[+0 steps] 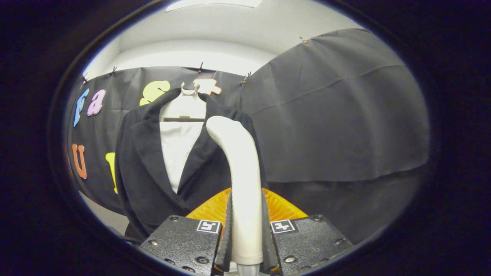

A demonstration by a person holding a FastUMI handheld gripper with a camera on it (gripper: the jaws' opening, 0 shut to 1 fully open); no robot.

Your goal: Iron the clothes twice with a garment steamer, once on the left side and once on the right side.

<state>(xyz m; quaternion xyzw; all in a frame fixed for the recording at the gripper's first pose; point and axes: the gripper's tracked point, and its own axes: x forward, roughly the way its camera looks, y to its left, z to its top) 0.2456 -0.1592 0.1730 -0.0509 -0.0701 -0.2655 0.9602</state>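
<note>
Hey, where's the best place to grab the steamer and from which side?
By its slim white handle, low down, from behind, as the claw has it now: fingers pressing both sides. The steamer stands upright, its curved head bending toward the jacket, so the straight lower stretch suits a pinch.

Black cloth wall (337,115) is hanging in folds, clipped along its top edge; white wall (184,57) and ceiling light panel (215,4) are showing above.
</note>
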